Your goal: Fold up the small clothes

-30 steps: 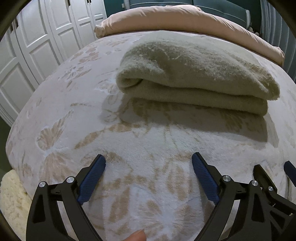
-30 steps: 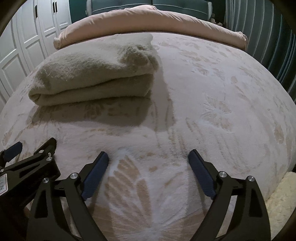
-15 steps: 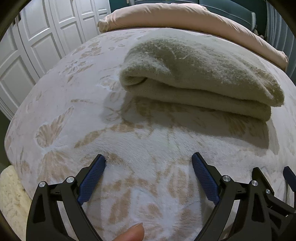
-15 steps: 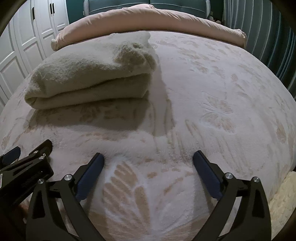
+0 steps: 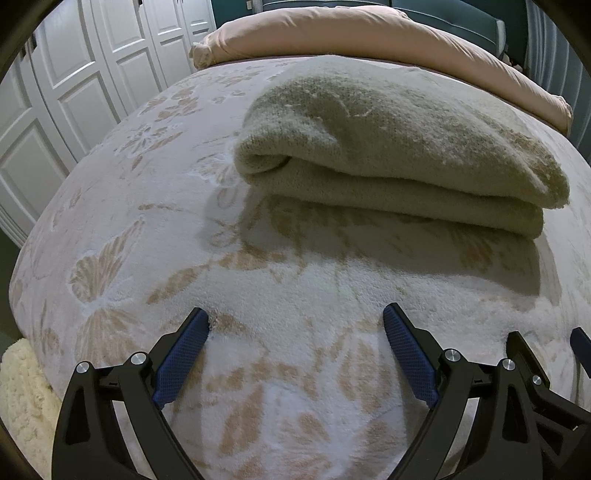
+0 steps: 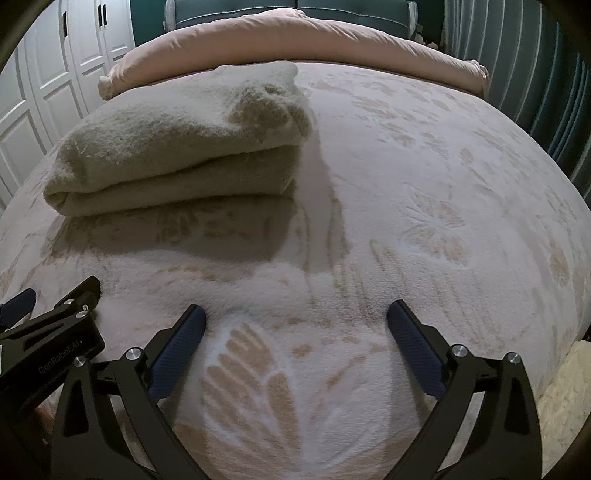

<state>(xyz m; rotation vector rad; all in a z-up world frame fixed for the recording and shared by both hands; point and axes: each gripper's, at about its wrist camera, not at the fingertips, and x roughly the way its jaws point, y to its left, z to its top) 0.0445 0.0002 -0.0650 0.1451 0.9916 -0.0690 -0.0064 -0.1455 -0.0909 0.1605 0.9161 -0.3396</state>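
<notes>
A beige fuzzy garment (image 5: 399,147) lies folded in layers on the bed, ahead of both grippers; in the right wrist view it (image 6: 177,147) sits at the upper left. My left gripper (image 5: 295,321) is open and empty, low over the bedspread, short of the garment's near edge. My right gripper (image 6: 295,317) is open and empty, to the right of the left one, also short of the garment. The left gripper's body shows at the lower left of the right wrist view (image 6: 51,332).
The bed is covered by a pale plush bedspread (image 5: 258,295) with tan butterfly patterns. A pink rolled duvet (image 5: 369,33) lies along the far edge. White wardrobe doors (image 5: 74,92) stand to the left. A cream fluffy rug (image 5: 22,398) lies by the bed.
Both grippers have moved slightly forward, so the folded garment looks a little nearer. The thumb at the bottom of the left wrist view is gone. Both stay open.
</notes>
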